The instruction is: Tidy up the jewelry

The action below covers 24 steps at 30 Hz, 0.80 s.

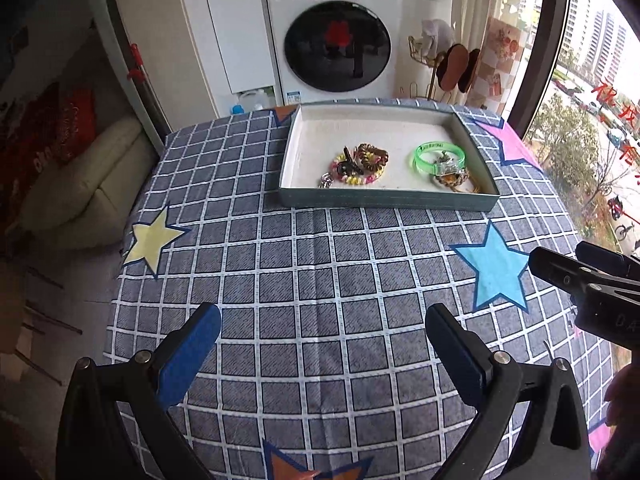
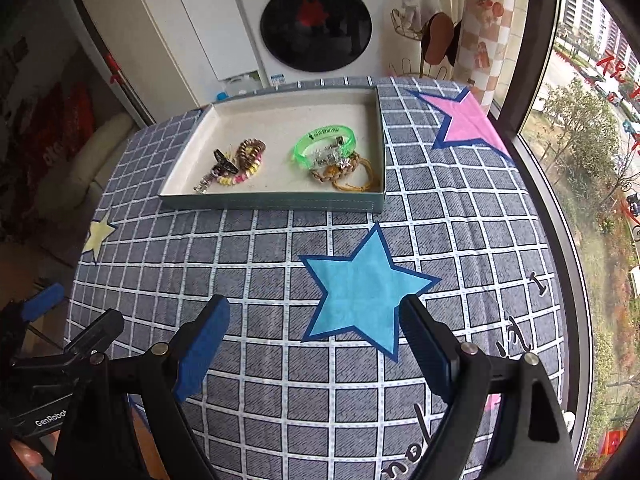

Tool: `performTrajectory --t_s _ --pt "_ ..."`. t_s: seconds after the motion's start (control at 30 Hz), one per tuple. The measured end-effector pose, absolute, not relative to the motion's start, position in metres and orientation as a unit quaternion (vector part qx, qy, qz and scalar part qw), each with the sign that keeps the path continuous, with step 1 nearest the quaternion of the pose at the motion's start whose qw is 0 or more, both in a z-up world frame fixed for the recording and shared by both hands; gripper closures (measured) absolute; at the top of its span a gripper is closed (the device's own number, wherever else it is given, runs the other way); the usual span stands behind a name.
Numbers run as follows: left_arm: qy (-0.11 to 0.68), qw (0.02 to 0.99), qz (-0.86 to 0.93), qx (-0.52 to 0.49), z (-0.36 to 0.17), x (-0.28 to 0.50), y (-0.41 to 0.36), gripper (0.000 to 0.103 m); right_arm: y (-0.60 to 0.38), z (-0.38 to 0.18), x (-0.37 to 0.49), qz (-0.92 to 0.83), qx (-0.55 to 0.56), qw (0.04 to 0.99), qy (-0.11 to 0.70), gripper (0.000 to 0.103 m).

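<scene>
We're in a home here, a laundry corner or enclosed balcony of an upper-floor flat. A white front-loading washing machine [image 1: 334,36] stands against the far wall, detergent bottles [image 1: 250,102] tucked beside it. A table wears a checked cloth with stars [image 2: 280,280]. Slippers hang on a gold wire rack [image 1: 452,66] by the curtain. To the left, a cream sofa [image 1: 86,188] with red cushions. On the right, a big window [image 2: 580,128] looks down on trees, a street and apartment towers.
</scene>
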<state>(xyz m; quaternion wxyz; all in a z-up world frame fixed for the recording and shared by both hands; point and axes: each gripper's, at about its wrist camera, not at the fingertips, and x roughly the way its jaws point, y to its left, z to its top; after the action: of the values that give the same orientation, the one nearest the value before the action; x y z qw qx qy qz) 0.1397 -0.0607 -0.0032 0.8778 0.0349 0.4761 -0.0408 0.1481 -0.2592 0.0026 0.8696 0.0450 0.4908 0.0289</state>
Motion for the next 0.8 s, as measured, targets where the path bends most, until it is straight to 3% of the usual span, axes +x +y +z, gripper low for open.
performTrajectory --t_s 0.8 --pt "0.456 0.889 -0.013 0.017 0.027 0.086 -0.028 0.000 -0.247 0.056 0.083 -0.016 0.007 0.910 0.414 0.015"
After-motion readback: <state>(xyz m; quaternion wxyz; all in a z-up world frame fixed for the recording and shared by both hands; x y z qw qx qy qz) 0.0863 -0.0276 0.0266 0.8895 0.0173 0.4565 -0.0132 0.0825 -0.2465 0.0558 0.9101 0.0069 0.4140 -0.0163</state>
